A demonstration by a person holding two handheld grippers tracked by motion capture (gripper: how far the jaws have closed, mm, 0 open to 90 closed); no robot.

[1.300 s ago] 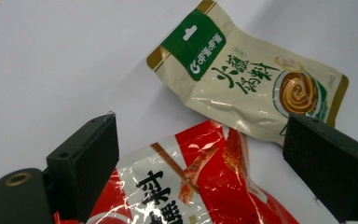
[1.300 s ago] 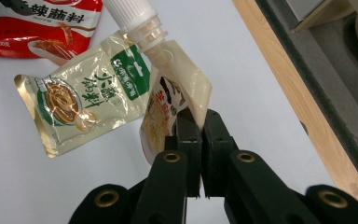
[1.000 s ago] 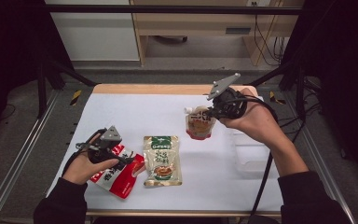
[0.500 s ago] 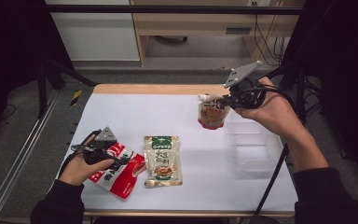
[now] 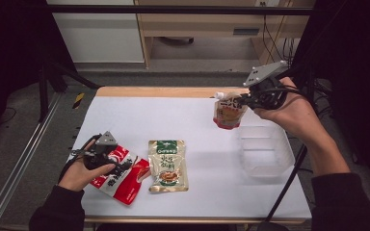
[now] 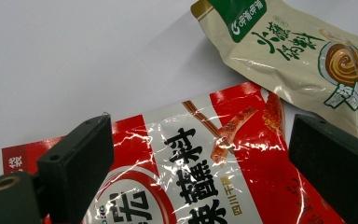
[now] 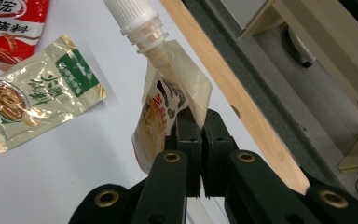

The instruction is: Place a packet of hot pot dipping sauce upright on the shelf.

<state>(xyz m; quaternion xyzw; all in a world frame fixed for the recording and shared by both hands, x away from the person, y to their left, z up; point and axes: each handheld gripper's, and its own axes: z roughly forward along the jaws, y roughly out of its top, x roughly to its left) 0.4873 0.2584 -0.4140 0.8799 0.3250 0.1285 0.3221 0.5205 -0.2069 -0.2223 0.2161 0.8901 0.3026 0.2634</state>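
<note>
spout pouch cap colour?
White, on the spout pouch held by the right gripper; clearest in right gripper view.

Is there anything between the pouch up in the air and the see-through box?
Nothing visible is in the way. The right hand-held gripper holds the spout pouch in the air beside the clear plastic container's far corner. The container looks empty, with an open top. The green-topped sachet and red sachet lie well away.

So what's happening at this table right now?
A person holds a gripper in each hand. The right gripper has its jaws shut on a spout pouch, held in the air beside a clear bin. The left gripper is open over a red packet lying on the table. A green packet lies next to the red one.
</note>
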